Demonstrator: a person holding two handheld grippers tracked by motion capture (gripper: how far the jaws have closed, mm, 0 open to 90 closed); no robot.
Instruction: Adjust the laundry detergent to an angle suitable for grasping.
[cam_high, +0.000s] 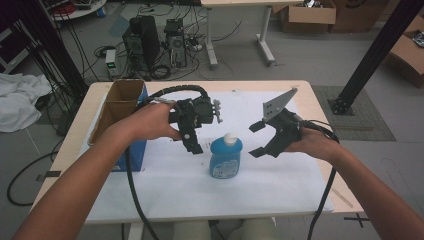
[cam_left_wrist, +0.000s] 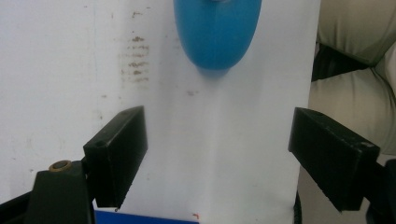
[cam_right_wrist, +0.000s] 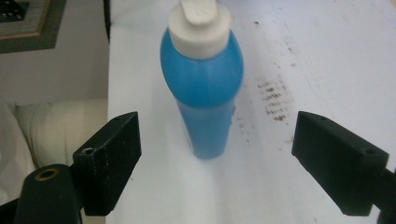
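A blue bottle (cam_high: 226, 159) with a white cap stands upright on the white sheet (cam_high: 165, 185) in the middle of the table. My left gripper (cam_high: 194, 142) hovers just left of it, tilted downward; in the left gripper view its jaws are wide apart and empty (cam_left_wrist: 219, 130), with the bottle's blue body (cam_left_wrist: 217, 37) ahead of them. My right gripper (cam_high: 257, 139) is held just right of the bottle, open, pointing at it. In the right gripper view the bottle (cam_right_wrist: 203, 88) stands beyond the gap between the open jaws (cam_right_wrist: 217, 135), not touched.
An open cardboard box (cam_high: 122, 102) with a blue side stands at the table's left edge. Brownish smudges (cam_right_wrist: 273, 100) mark the sheet. Computer towers (cam_high: 142, 42) and cables lie on the floor behind. A black post (cam_high: 372, 55) rises at the right.
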